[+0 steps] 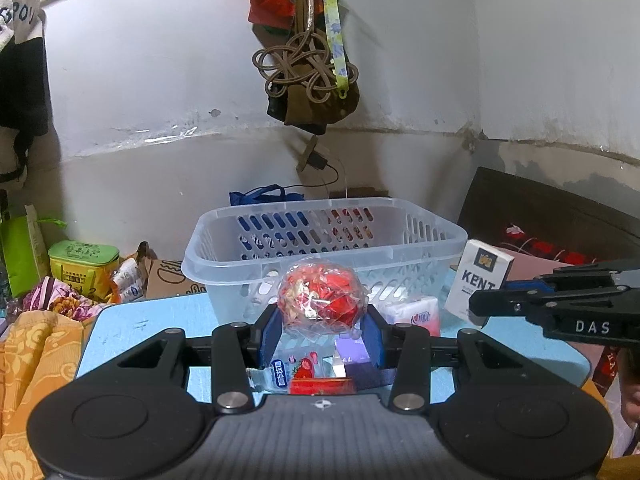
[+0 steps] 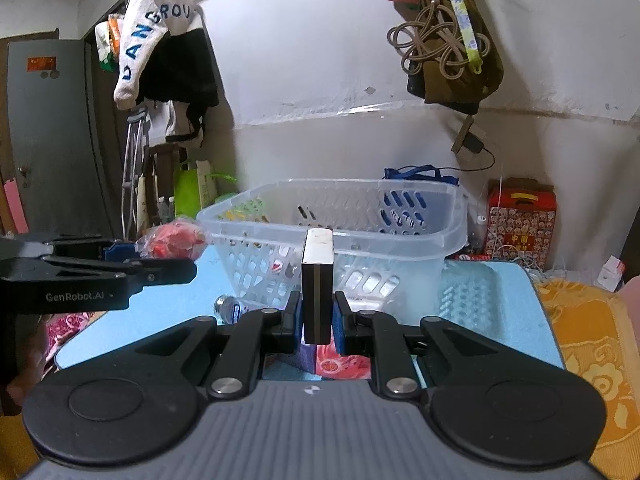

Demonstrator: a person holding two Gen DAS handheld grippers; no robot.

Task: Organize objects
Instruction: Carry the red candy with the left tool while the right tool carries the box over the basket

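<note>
Left gripper (image 1: 322,320), bottom centre of the left wrist view: blue pads clamped on a round red bundle wrapped in clear film (image 1: 322,300), held clear of the table just in front of the basket's near wall. Same bundle shows at middle left of the right wrist view, at the tip of the left gripper, beside the basket's left corner. Right gripper (image 2: 317,320), bottom centre of its own view: jaws closed tight on a cigarette pack (image 2: 317,284), upright, narrow edge toward the camera, top reaching about rim height of the basket. In the left wrist view the pack sits at middle right, "KENT" face readable, just right of the basket. Clear plastic basket (image 1: 420,232) with slotted walls stands on the light blue table top (image 1: 132,320), centre of both views; contents cannot be made out. Below the left gripper on the table: a small bottle (image 1: 276,372), a red packet (image 1: 320,386), a purple box (image 1: 356,360). A tissue pack (image 1: 416,314) lies against the basket's near right base. Orange patterned cloth (image 1: 28,360) at lower left; green tin (image 1: 82,260) at middle left.
</note>
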